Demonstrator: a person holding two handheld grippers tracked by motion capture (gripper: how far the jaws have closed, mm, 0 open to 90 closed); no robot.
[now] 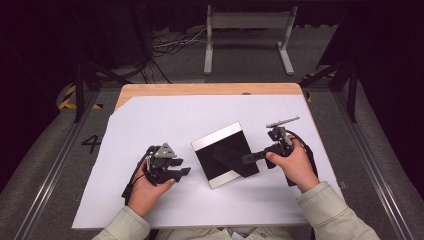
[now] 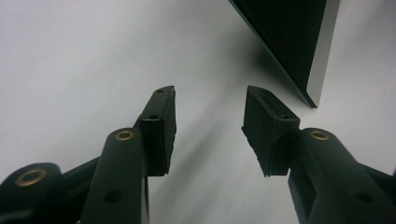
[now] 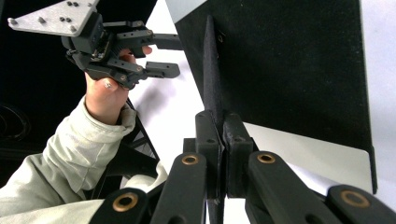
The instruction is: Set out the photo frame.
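A flat black picture frame [image 1: 215, 145] with silver edges lies back-up in the middle of the white sheet. Its thin black stand flap [image 3: 209, 70] rises edge-on from the black back [image 3: 289, 60]. My right gripper [image 3: 223, 126] is shut on that stand flap, reaching in from the frame's right side [image 1: 248, 158]. My left gripper [image 1: 184, 169] rests on the sheet left of the frame, jaws open and empty. In the left gripper view its gripper [image 2: 210, 126] points past the frame's near corner [image 2: 303, 60]. The right gripper view also catches the left gripper [image 3: 163, 56] beyond the frame.
The white sheet [image 1: 165, 115] covers most of a wooden table [image 1: 200, 89]; bare wood shows at the far edge. A white metal stand [image 1: 247, 30] and cables [image 1: 172, 42] are on the floor behind. Dark rails run along both sides.
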